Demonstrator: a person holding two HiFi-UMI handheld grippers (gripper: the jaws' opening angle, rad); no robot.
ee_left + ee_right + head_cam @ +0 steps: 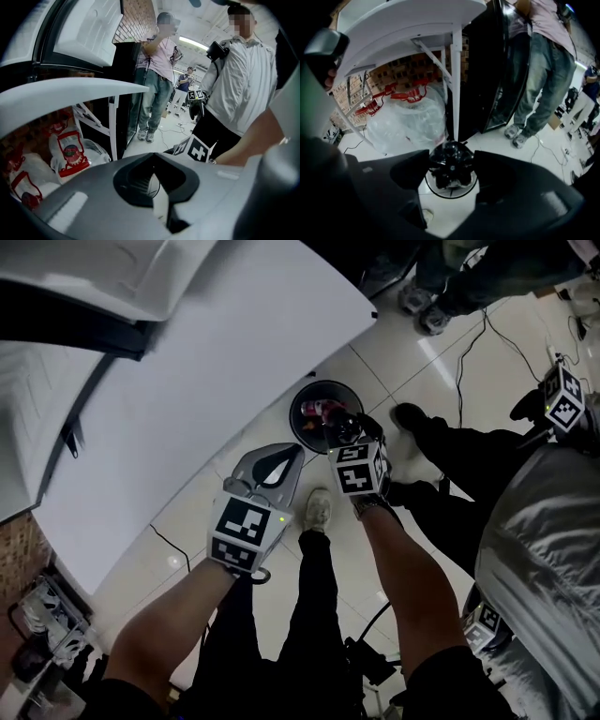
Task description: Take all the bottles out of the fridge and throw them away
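In the right gripper view, my right gripper [451, 169] is shut on a dark plastic bottle [450, 159], seen end-on, bottom outward. It hangs straight above a round black bin [436, 189] on the floor. The head view shows the same bottle [347, 425] in the right gripper [352, 439] over the bin [302, 401], where something red-labelled [330, 409] lies inside. My left gripper [274, 465] hangs beside the bin, its grey jaws together and holding nothing; the left gripper [157, 187] looks shut in its own view too. The black fridge [487, 70] stands behind the bin.
A white table [216, 381] stands left of the bin, with plastic bags [410, 119] beneath it. One person in jeans [539, 79] stands by the fridge. Another in a pale jacket [544, 549] stands close on my right. Cables [464, 362] run across the tiled floor.
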